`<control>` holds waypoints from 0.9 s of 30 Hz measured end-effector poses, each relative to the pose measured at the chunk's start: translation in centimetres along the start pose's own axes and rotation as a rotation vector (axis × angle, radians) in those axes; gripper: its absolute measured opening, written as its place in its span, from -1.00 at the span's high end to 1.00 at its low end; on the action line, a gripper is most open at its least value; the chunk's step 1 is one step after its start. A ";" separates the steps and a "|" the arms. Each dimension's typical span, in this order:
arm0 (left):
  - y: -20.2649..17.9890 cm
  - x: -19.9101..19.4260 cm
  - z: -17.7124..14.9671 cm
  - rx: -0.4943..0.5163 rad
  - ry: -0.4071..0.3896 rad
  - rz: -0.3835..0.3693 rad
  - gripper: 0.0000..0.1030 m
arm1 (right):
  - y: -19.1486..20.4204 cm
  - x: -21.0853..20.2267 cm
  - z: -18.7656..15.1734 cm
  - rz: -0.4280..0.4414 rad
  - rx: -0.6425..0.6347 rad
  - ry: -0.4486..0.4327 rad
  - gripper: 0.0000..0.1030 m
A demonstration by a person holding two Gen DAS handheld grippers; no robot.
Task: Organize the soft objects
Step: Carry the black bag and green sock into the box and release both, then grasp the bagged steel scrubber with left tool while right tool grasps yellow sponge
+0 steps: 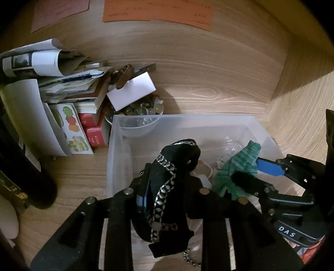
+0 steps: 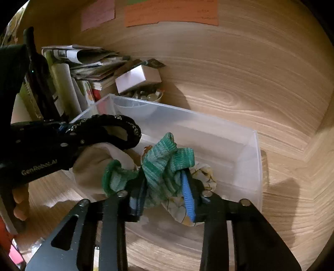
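Note:
A clear plastic bin (image 1: 179, 121) (image 2: 246, 146) stands on the wooden desk. My left gripper (image 1: 169, 187) is shut on a black cloth with silver trim (image 1: 173, 173), held above the bin's near left part; that cloth also shows in the right wrist view (image 2: 117, 127). My right gripper (image 2: 165, 191) is shut on a green knitted cloth (image 2: 165, 162), held over the bin; in the left wrist view the green cloth (image 1: 235, 166) hangs at the right. A patterned light cloth (image 2: 181, 210) and a beige cloth (image 2: 94, 166) lie in the bin below.
A pile of books and papers (image 1: 68, 87), a white box (image 1: 131, 91) on a bowl of marbles (image 1: 144, 108), and a dark bottle (image 2: 39, 77) stand left of the bin. The wooden back wall (image 1: 198, 68) carries an orange note (image 1: 158, 10).

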State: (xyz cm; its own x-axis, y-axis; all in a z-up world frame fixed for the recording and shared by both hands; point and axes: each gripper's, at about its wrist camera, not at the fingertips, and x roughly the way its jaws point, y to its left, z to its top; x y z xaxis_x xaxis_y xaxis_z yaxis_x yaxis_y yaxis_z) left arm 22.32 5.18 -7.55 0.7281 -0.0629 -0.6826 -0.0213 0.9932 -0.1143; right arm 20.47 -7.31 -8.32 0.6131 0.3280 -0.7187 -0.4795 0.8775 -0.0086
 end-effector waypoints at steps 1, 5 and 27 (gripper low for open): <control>0.0 -0.2 -0.1 -0.002 0.000 0.006 0.31 | 0.0 -0.1 0.0 0.001 -0.001 -0.001 0.21; 0.0 -1.3 -0.2 -0.003 -0.027 0.019 -0.12 | 0.1 -1.2 0.2 -0.008 0.003 -0.038 -0.14; -2.0 -12.1 -4.9 0.045 -0.196 0.027 -0.99 | -0.1 -13.5 -4.2 -0.065 0.021 -0.295 -0.59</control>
State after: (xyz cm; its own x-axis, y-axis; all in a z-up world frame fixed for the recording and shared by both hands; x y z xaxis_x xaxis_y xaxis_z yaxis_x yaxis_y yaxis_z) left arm 10.20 3.49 -2.59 0.8470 -0.0207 -0.5312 -0.0152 0.9979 -0.0631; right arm 9.63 -13.33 -1.57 0.7994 0.3561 -0.4838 -0.4225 0.9058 -0.0314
